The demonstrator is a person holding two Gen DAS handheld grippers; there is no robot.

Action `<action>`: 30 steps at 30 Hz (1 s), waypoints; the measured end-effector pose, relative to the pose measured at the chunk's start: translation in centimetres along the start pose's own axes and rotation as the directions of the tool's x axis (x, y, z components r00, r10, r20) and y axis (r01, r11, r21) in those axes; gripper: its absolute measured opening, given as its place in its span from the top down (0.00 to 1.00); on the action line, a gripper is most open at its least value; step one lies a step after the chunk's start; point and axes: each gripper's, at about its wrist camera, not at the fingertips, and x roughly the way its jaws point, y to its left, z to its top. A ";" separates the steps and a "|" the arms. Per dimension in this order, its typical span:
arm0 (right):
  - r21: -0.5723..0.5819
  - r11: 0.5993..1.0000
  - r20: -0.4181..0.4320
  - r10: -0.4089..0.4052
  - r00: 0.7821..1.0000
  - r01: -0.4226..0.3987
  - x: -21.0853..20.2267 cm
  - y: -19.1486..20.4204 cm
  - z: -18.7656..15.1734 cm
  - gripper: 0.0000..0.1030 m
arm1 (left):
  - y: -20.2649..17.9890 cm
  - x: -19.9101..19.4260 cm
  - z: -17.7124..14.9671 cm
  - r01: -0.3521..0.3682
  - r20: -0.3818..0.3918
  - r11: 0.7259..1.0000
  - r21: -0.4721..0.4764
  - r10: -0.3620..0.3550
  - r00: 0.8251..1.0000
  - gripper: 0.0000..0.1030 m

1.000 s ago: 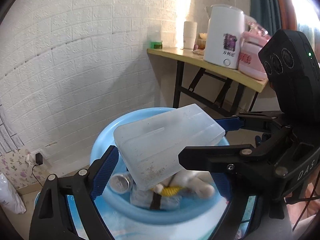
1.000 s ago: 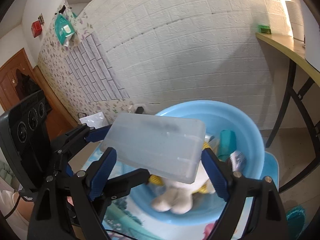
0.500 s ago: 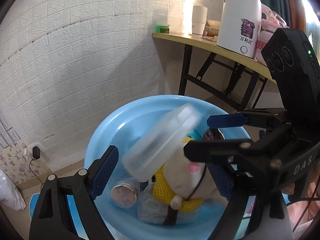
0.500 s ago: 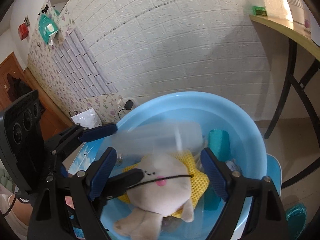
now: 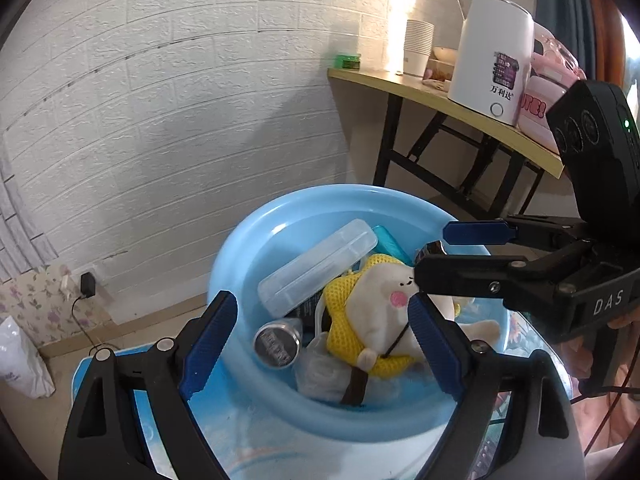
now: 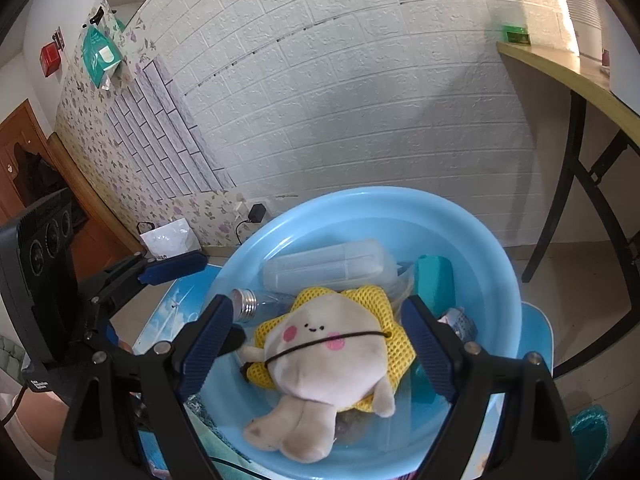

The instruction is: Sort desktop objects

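Observation:
A light-blue basin sits below both grippers. A clear plastic box lies tilted at the back of it. In front of the box lies a beige plush toy in yellow mesh. A silver-capped bottle and a teal item lie beside them. My left gripper hangs open over the basin with nothing in it. My right gripper is open too, just above the plush toy.
The basin stands on a blue patterned surface. A folding table at the right carries a white kettle, paper cups and a pink appliance. A white brick wall is close behind, with a plugged charger and a white bag on the floor.
The clear box was up between the two grippers a second ago. It has dropped into the basin and now rests at the back, uncovering the plush toy. Both grippers have stayed open.

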 end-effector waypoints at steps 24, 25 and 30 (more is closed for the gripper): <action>-0.105 0.954 0.058 -0.275 0.960 0.279 -4.9 5.0 -0.4 0.15 | 0.6 -6.4 -0.7 -0.281 -0.104 0.950 -0.134 0.269 0.958 0.09; -0.108 0.953 0.061 -0.279 0.958 0.284 -5.1 5.2 -0.5 0.15 | 0.5 -6.5 -0.7 -0.279 -0.108 0.951 -0.136 0.266 0.958 0.09; -0.182 0.910 0.071 -0.367 0.928 0.373 -5.1 6.7 -0.8 0.15 | 0.2 -6.2 -1.0 -0.334 -0.162 0.933 -0.132 0.312 0.936 0.09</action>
